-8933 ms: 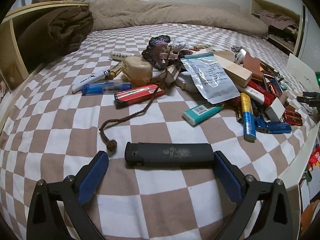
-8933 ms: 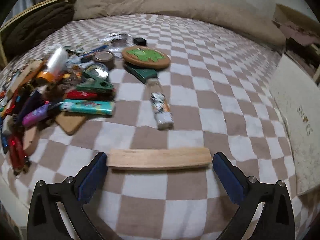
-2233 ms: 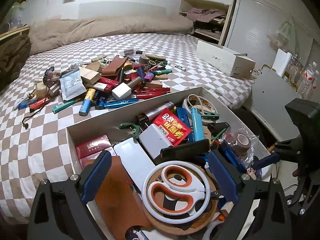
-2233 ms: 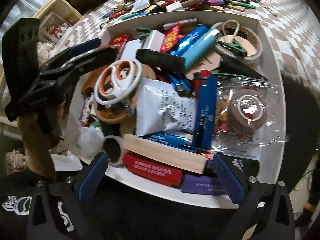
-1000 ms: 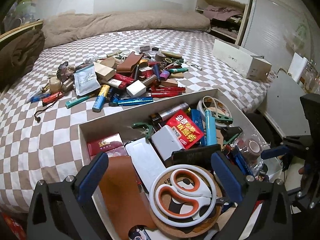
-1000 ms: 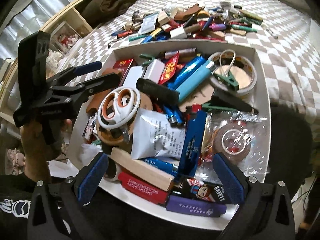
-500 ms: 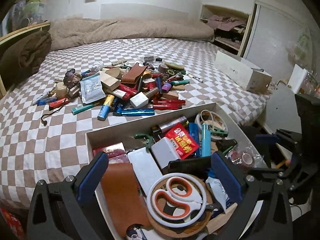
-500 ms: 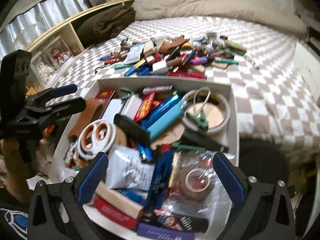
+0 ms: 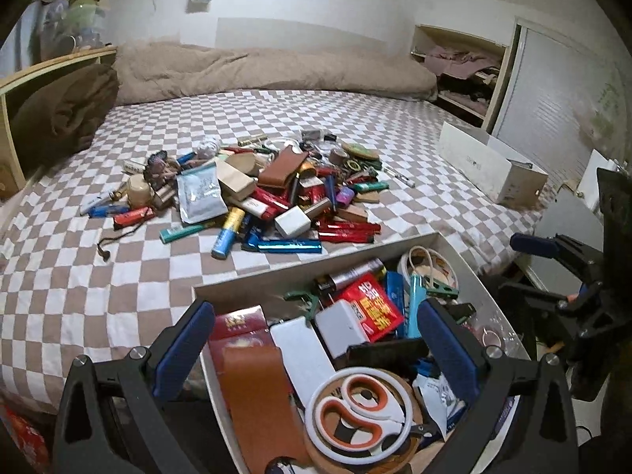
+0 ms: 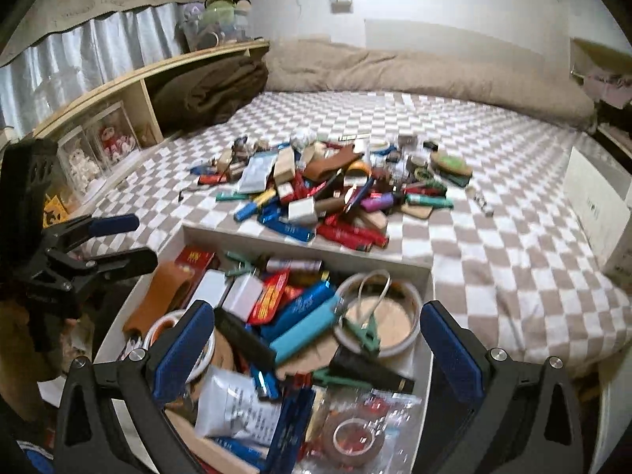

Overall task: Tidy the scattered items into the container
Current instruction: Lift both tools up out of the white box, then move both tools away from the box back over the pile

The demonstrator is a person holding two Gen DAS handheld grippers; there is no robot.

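- Checkered bed (image 9: 98, 288) carries everything; brown blanket (image 9: 63, 114) on shelf at far left.
- Left hand-held gripper (image 9: 316, 351): jaws wide apart, empty, over container (image 9: 454, 249) w/ scissors (image 9: 355, 414) inside.
- Scattered items (image 9: 268, 197) piled mid-bed, just beyond container's far wall.
- Right hand-held gripper (image 10: 316, 351): jaws wide apart, empty, above container's teal lighter (image 10: 304, 331).
- White box (image 9: 489, 170) on bed at right.
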